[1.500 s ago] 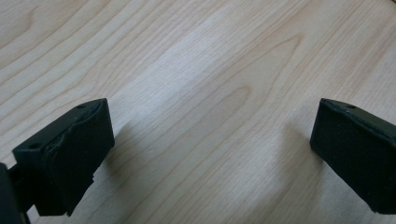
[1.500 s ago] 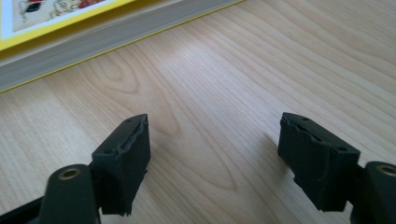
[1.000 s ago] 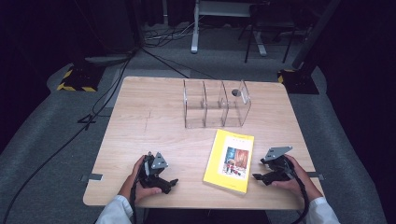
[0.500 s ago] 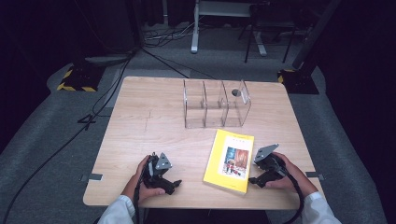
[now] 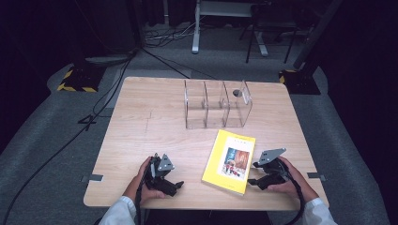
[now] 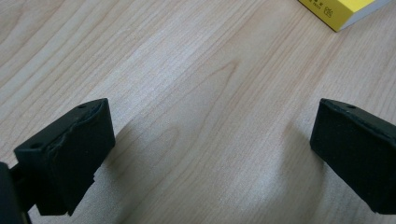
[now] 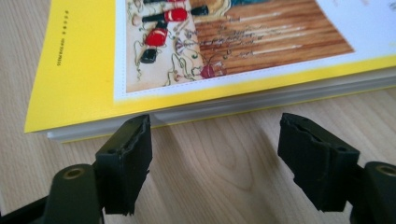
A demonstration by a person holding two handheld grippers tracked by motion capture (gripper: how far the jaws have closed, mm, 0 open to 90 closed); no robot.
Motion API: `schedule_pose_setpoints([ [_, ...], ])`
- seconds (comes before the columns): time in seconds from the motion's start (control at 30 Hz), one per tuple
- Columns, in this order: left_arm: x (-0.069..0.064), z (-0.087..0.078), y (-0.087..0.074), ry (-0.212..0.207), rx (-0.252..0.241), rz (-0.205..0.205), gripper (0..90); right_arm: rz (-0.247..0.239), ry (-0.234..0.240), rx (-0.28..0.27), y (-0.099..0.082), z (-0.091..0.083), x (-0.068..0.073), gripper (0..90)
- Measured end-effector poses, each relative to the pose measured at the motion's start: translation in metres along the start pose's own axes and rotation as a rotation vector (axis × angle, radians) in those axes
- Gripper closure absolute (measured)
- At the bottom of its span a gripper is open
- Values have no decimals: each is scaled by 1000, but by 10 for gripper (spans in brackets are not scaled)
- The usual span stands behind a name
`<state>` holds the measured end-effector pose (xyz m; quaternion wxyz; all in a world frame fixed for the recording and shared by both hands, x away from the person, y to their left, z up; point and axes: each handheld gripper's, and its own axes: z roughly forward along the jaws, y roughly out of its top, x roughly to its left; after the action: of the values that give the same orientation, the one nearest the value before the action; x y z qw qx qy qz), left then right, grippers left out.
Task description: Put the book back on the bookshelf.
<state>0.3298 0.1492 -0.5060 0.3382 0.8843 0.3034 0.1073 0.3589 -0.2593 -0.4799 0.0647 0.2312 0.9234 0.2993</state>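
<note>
Yellow book (image 5: 230, 161) lies flat before the open right hand-held gripper (image 5: 256, 175).

— What moved?
— The right gripper (image 5: 252, 181) slid left, up to the book's (image 5: 230, 161) edge.
— Its jaws?
— They have just been closing slightly, nothing between them.

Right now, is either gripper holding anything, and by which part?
Nothing is held. The right gripper stands open at the page edge of the yellow book, its left finger against it without clamping. The left gripper is open over bare table.
</note>
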Motion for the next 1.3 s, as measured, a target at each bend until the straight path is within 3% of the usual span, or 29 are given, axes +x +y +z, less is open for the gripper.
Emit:
schedule_pose_setpoints([
  [0.27, -1, 0, 0, -1, 2, 2, 7, 22, 28, -114, 2, -11, 6, 267],
  [0.37, -1, 0, 0, -7, 5, 9, 7, 23, 77, -150, 5, -13, 10, 268],
  [0.43, -1, 0, 1, -9, 4, 12, 7, -4, 41, -120, 6, -12, 13, 267],
  [0.53, -1, 0, 0, -9, 3, 12, 7, -10, 32, -96, 4, -12, 14, 262],
  [0.57, -1, 0, 0, -9, 0, 13, 7, -16, 23, -75, 3, -12, 14, 262],
  [0.6, -1, 0, 0, -9, 1, 13, 7, -31, -6, -10, 2, -9, 16, 285],
  [0.93, -4, 2, 2, -17, 1, 18, 3, -82, -19, 135, 11, 3, 26, 340],
  [1.17, -5, 3, 3, -22, 4, 20, 3, -101, 27, 147, 12, 4, 28, 342],
  [1.3, -8, 5, 5, -25, 2, 25, 3, -83, 28, 98, 9, 7, 28, 291],
])
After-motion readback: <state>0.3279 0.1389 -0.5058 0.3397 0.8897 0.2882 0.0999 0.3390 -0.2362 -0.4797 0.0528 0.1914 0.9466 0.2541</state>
